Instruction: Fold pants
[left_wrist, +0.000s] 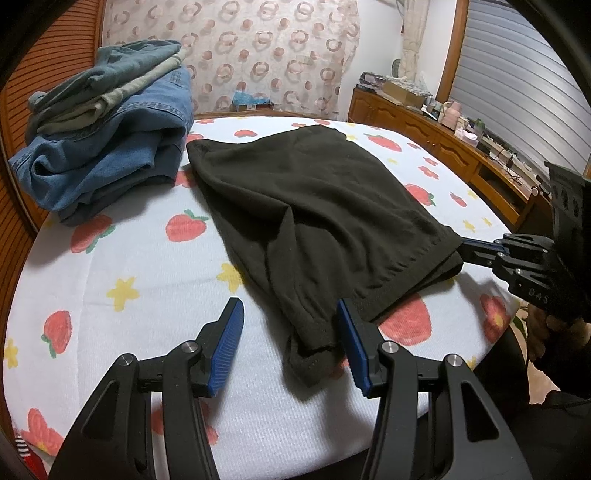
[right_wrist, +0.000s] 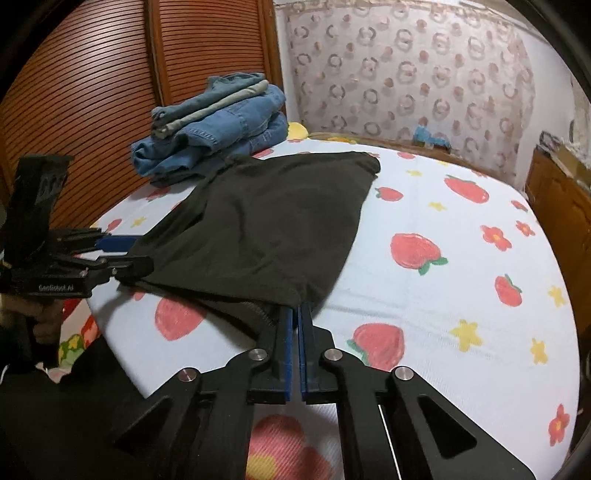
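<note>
Dark olive pants (left_wrist: 314, 206) lie folded over on the strawberry-print bed sheet (left_wrist: 147, 295), also seen in the right wrist view (right_wrist: 258, 229). My left gripper (left_wrist: 291, 321) is open, its blue pads either side of the pants' near corner, which lies loose between them. In the right wrist view the left gripper (right_wrist: 122, 254) shows at the pants' left edge. My right gripper (right_wrist: 296, 314) is shut on the near right corner of the pants; in the left wrist view it (left_wrist: 465, 251) pinches the cloth's right edge.
A stack of folded jeans (left_wrist: 107, 136) sits at the bed's far left, next to the slatted wooden wardrobe (right_wrist: 92, 92). A wooden sideboard (left_wrist: 443, 136) with clutter runs along the right. A patterned curtain (left_wrist: 258, 55) hangs behind the bed.
</note>
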